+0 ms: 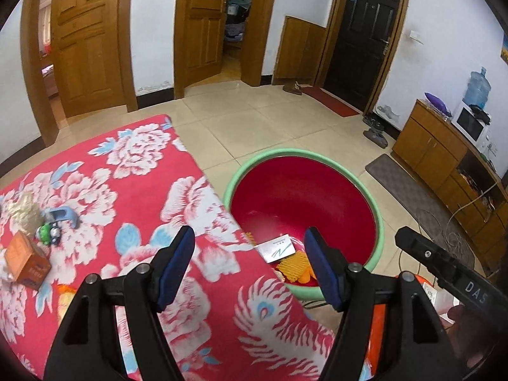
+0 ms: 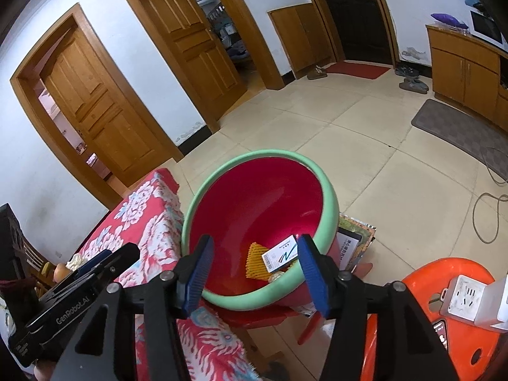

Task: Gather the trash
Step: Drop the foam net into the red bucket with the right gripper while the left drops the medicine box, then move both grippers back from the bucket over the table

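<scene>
- While both claws hang over the basin (image 2: 327,197), we see the right gripper (image 2: 252,273) and left gripper (image 1: 249,268) parted, nothing between their ribbed blue pads.
- The white carton (image 2: 281,255) lies in the red bowl with the yellow mesh (image 2: 254,262).
- Only the left view shows, at nine o'clock, an orange box (image 1: 27,262) on the floral cloth (image 1: 143,190).

Even, soft indoor daylight; no hard shadows. Heavy fisheye bending with black vignette at the corners, from 10 to 2 o'clock. Slight overall softness.
</scene>
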Available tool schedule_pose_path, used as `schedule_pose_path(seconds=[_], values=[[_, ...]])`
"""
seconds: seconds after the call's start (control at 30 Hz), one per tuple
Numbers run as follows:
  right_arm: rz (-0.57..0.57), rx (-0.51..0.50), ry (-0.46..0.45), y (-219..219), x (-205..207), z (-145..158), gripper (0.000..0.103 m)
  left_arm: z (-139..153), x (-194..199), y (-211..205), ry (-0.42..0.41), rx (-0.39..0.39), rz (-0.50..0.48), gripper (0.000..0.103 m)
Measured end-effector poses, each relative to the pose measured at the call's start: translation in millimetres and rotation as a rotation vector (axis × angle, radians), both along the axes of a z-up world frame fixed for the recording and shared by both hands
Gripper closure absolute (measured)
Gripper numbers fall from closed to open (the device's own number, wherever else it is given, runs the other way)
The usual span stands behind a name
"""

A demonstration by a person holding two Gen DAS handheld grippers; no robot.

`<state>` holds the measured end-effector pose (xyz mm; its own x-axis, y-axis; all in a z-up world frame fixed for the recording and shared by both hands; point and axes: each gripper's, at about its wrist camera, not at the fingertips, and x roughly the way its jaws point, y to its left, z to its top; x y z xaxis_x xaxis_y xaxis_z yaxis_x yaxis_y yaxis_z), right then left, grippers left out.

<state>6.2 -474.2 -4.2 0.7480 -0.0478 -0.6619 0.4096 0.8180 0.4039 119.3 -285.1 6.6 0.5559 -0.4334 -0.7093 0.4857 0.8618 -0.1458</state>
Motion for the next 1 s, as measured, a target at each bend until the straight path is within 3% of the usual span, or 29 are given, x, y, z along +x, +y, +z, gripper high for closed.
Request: schedule_pose_path(seconds=[1.0], values=[[0.224,-0.045,-0.043,113,-3,34,0.038,16,-10,159,-0.018,0.008,0.267,0.032]])
